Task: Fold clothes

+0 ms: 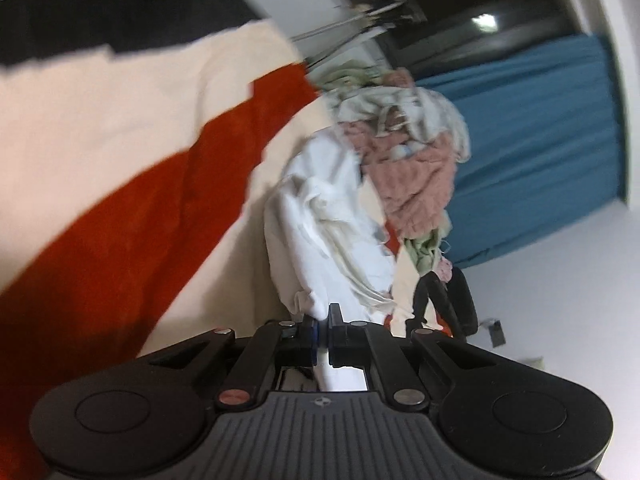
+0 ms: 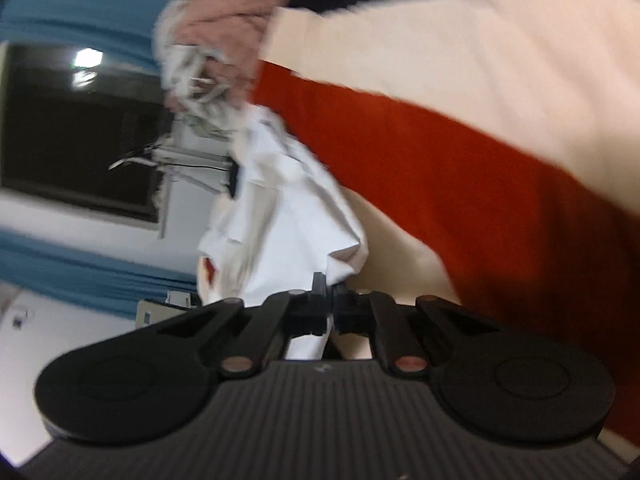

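Observation:
A crumpled white garment [image 1: 320, 220] hangs stretched between my two grippers. My left gripper [image 1: 323, 316] is shut on one edge of it. My right gripper [image 2: 329, 288] is shut on another edge of the same white garment [image 2: 288, 208]. Behind it lies a pile of clothes [image 1: 412, 152] with pink, cream and green pieces; it also shows in the right wrist view [image 2: 224, 40]. My right gripper's black body [image 1: 452, 296] shows in the left wrist view beside the garment. Both views are tilted and blurred.
A cream, red and black striped cover [image 1: 140, 160] fills the surface beneath; it also shows in the right wrist view [image 2: 480, 140]. Blue curtains [image 1: 540, 140] and a dark window [image 2: 80, 140] stand behind. A white wall [image 1: 560, 300] lies at the side.

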Demonstrator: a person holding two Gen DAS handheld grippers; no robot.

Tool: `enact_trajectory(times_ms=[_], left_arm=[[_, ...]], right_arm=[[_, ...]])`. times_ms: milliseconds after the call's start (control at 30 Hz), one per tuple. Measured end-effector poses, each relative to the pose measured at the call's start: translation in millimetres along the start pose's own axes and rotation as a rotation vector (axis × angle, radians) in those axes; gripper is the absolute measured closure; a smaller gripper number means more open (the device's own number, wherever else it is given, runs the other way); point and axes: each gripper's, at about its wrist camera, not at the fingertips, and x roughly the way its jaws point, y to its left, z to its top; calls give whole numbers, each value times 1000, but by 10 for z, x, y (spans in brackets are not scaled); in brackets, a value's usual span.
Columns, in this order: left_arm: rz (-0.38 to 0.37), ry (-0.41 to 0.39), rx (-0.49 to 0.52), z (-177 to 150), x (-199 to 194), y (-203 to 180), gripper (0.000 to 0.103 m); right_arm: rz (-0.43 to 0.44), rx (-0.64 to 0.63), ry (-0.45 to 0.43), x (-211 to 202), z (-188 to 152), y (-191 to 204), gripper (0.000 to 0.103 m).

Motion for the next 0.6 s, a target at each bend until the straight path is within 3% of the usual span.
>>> enact_trajectory(times_ms=[167, 267, 467, 600], left_arm=[[-56, -49, 94, -82, -422, -263, 100], [-101, -50, 90, -212, -756, -339, 100], [-135, -49, 113, -573, -1463, -389, 100], [-109, -40, 114, -690, -1601, -390, 100]], right_arm=[[102, -155, -93, -498, -74, 266, 99], [140, -227, -128, -856, -187, 327, 99], [172, -296, -180, -1625, -555, 246, 99], [140, -374, -206, -1922, -690, 253, 99]])
